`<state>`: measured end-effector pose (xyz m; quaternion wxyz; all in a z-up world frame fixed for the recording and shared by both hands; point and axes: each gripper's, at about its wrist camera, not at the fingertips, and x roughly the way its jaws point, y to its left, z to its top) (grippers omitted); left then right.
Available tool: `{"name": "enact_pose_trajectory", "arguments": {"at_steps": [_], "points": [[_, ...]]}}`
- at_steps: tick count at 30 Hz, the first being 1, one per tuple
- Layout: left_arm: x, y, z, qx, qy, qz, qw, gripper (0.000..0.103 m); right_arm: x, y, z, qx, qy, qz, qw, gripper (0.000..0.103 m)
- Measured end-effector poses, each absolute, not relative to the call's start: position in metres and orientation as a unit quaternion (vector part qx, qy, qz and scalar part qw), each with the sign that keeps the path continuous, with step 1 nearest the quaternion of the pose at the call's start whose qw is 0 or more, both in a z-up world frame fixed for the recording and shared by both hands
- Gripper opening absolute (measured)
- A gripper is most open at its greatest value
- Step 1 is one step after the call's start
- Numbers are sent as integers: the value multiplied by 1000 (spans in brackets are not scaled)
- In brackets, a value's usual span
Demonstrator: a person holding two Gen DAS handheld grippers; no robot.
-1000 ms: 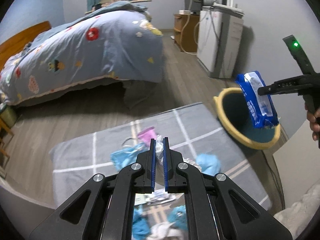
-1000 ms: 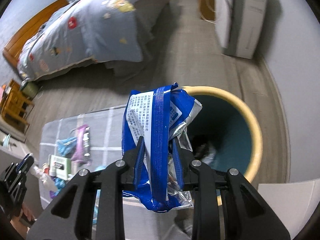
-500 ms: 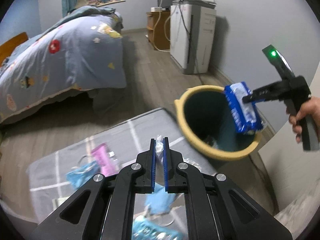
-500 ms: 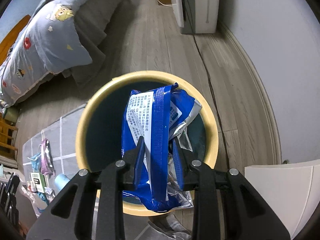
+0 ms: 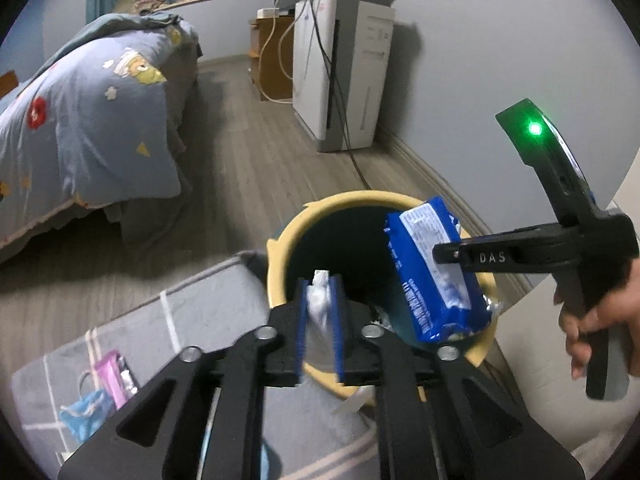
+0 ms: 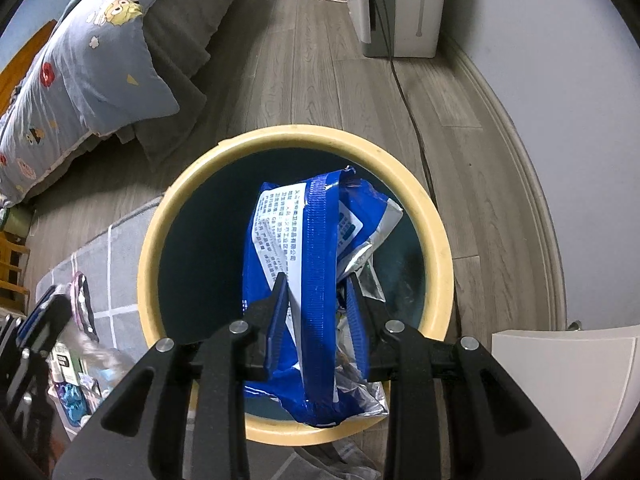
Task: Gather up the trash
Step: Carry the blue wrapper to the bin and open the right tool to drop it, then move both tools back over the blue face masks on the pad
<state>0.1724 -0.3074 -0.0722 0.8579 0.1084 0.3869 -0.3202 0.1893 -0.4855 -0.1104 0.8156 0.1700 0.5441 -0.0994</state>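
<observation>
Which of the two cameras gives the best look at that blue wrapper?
The right wrist view: the blue wrapper fills the middle, its print and silver lining clear, over the yellow-rimmed bin. The left wrist view shows the blue wrapper smaller, side-on, partly behind the right gripper.

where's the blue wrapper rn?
The blue wrapper hangs between the right gripper fingers, directly over the open mouth of the yellow-rimmed bin; in the left wrist view it sits at the bin's right side.
</observation>
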Motion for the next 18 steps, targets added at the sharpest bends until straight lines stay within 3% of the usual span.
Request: {"name": "enact_pose_trajectory", "arguments": {"at_steps": [1,3,5,9,10,12,18], "points": [[172,-307,-71,105,387,-322,858,32,189,-486,-109,176,540,-96,817,31],[169,-306,-68,103,377,-325,861,56,190,-487,-107,179,535,-93,820,37],[165,-302,-66,105,370,-319,866,62,191,-487,-102,175,529,-98,825,51],[166,-284,-63,100,371,-298,874,91,190,-487,-98,182,525,-99,825,78],[164,-279,-61,100,370,-292,876,92,190,-486,-96,185,523,-98,826,86],[163,-269,-58,104,369,-281,880,95,189,-484,-91,185,518,-99,829,91],[158,-229,-42,113,367,-244,891,96,186,-477,-74,181,510,-104,834,97]]}}
